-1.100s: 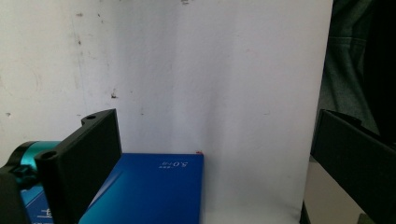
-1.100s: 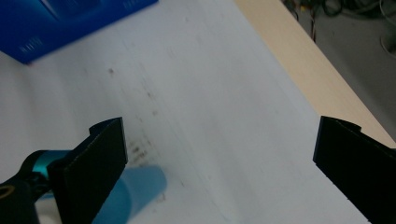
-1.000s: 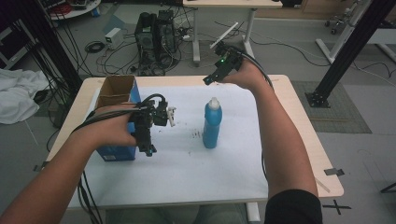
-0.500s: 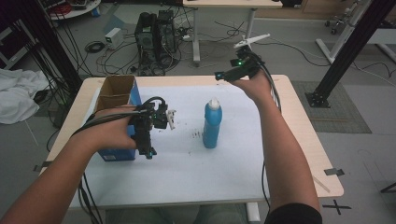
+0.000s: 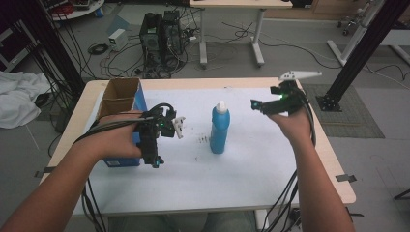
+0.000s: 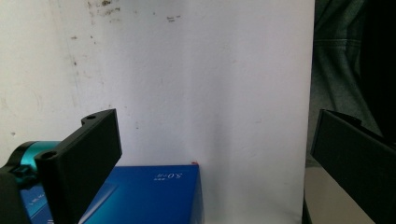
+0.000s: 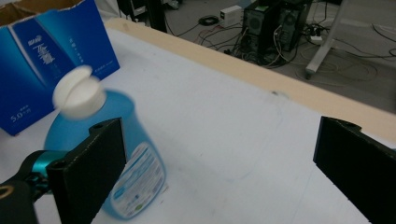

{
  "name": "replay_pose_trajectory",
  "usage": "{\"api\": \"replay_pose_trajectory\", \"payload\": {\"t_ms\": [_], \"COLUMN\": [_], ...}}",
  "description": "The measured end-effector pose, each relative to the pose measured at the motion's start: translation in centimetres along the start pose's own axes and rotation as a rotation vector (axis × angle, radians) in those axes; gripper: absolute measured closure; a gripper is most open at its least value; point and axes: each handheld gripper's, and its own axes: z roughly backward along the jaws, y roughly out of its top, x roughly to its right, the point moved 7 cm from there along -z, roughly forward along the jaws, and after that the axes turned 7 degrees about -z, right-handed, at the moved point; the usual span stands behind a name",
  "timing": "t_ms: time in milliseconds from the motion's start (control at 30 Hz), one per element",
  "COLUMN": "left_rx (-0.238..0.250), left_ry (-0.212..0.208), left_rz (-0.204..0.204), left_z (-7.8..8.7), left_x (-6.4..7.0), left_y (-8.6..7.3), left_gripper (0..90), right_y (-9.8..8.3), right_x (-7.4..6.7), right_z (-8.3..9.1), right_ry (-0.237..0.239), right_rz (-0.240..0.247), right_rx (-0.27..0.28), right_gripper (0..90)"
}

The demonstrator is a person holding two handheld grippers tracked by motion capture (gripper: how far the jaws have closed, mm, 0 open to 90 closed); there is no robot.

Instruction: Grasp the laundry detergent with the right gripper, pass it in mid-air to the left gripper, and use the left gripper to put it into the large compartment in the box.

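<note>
A blue bottle (image 5: pixel 220 129) with a white cap stands upright mid-table on the white sheet. An open blue cardboard box (image 5: pixel 121 101) stands at the left. My left gripper (image 5: pixel 155 159) hangs beside the box's near right corner, jaws wide open and pointing down at the sheet; in the left gripper view (image 6: pixel 210 163) the box (image 6: pixel 154 196) lies just under the jaws. My right gripper (image 5: pixel 255 104) hovers right of the bottle, aimed left at it, open and empty. In the right gripper view (image 7: pixel 219 172) the bottle (image 7: pixel 116 158) sits partly behind the left jaw, with the box (image 7: pixel 51 60) beyond.
Dark smudges (image 5: pixel 203 140) mark the sheet left of the bottle. The table's wooden edge (image 5: pixel 333 159) runs along the right. On the floor beyond are computer towers (image 5: pixel 162 34) with tangled cables, a white cloth (image 5: pixel 19 101) at the left and a black frame post (image 5: pixel 362 48).
My right gripper has come from above the table's far edge toward the right and nearer, ending level with the bottle's cap. The left gripper has barely shifted.
</note>
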Motion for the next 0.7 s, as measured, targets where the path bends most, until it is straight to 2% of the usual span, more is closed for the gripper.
{"api": "replay_pose_trajectory", "payload": {"t_ms": [33,100,133,167,200,233,267,367,400,433,500,600,700], "left_rx": [0.011,0.005,0.005,0.007,0.008,0.005,0.007,0.013,0.014,0.014,0.014,0.01,0.012], "left_ry": [0.008,0.012,0.012,0.01,0.017,0.013,0.016,0.022,0.015,0.018,0.014,0.017,0.018], "left_rz": [0.007,-0.005,-0.005,-0.003,-0.009,-0.012,-0.017,-0.022,-0.018,-0.019,-0.018,-0.015,-0.017], "left_z": [0.0,0.3,0.3,0.3,0.3,0.3,0.3,0.3,0.3,0.3,0.3,0.1,0.0], "left_x": [0.1,0.3,0.3,0.4,0.4,0.5,0.6,0.7,0.8,0.8,0.9,0.9,0.9], "left_y": [0.0,-0.3,-0.3,-0.4,-0.4,-0.4,-0.4,-0.4,-0.4,-0.4,-0.5,-0.5,-0.4], "left_gripper": [1.7,1.7,1.7,1.7,1.7,1.7,1.7,1.7,1.7,1.7,1.7,1.7,1.7], "right_y": [-1.8,-3.8,-3.8,-4.5,-6.2,-6.2,-7.8,-10.0,-10.0,-11.0,-11.6,-12.0,-12.0], "right_x": [-1.2,-2.3,-2.3,-2.8,-3.9,-3.9,-4.9,-6.2,-6.2,-7.0,-7.5,-8.1,-8.5], "right_z": [0.4,0.4,0.4,0.2,0.0,0.0,-0.6,-1.5,-1.5,-2.2,-2.8,-3.5,-4.1], "right_ry": [-0.004,-0.009,-0.009,-0.009,-0.008,-0.008,-0.001,0.011,0.011,0.02,0.022,0.033,0.04], "right_rz": [-0.023,-0.034,-0.034,-0.012,-0.029,-0.029,-0.035,-0.041,-0.041,-0.048,-0.039,-0.019,-0.022], "right_rx": [0.013,0.011,0.011,0.021,0.025,0.025,0.029,0.007,0.007,-0.012,-0.024,-0.035,-0.041], "right_gripper": [1.7,1.7,1.7,1.4,0.9,0.9,0.9,0.9,0.9,0.9,0.9,0.9,0.9]}}
